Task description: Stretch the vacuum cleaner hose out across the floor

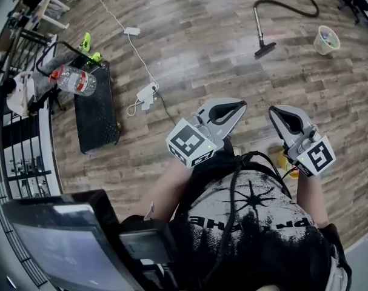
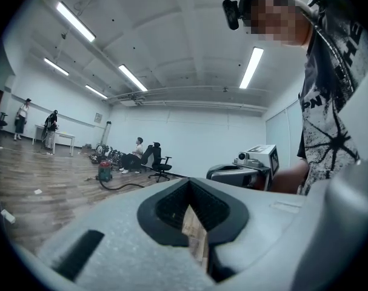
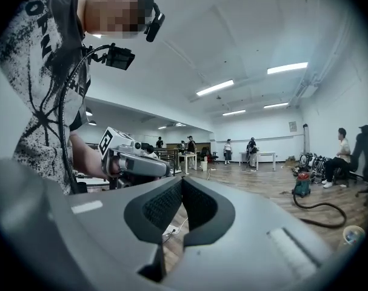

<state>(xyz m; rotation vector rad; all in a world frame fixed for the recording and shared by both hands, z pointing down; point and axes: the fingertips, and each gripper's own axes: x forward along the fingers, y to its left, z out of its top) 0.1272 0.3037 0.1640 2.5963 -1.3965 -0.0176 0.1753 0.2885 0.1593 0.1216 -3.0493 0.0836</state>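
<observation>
— Head view: where is the hose seen?
— Far off on the floor, lying curved beside its wand; nothing is stretched yet.
— And the tools?
— Both the left tool and the right tool are closed together, empty, well apart from it; grasping and pulling are left

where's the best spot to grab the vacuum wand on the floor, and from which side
Probably the straight tube, about midway, coming down from above with the jaws across it. It is slim and even there; the nozzle at its near end is wide, and the hose at the far end curves and would flex.
</observation>
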